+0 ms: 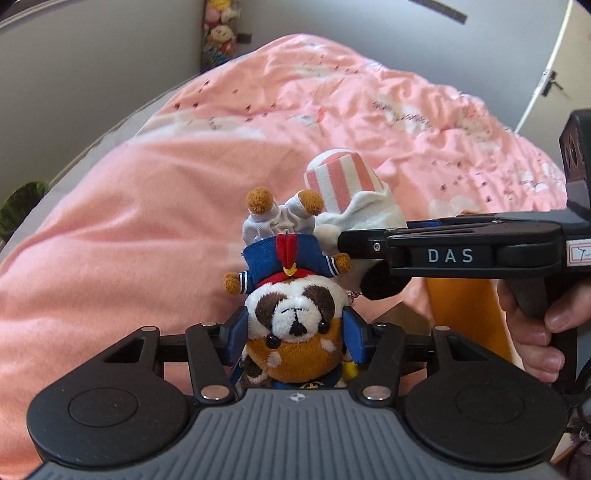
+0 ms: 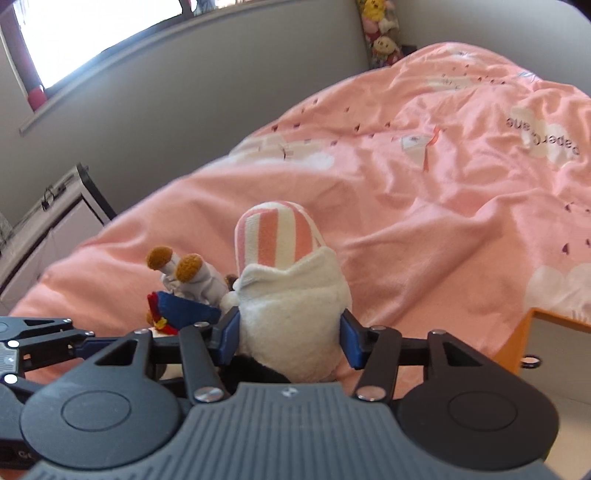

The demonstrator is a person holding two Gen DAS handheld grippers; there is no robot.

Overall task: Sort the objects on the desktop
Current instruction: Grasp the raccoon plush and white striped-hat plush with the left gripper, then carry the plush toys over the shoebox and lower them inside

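Note:
In the left wrist view my left gripper is shut on a brown and white plush dog in a blue sailor suit. The dog hangs upside down, its feet pointing away over the pink bed. My right gripper is shut on a white plush toy with a pink and white striped end. The two toys are side by side, close or touching. The right gripper's side with a hand on its grip crosses the left view. The sailor dog shows at the left of the right wrist view.
A pink quilt covers the bed below both toys. Grey wall runs behind it, with stuffed toys stacked in the far corner. An orange-edged cabinet stands at the bed's right, and a pale cabinet at the left.

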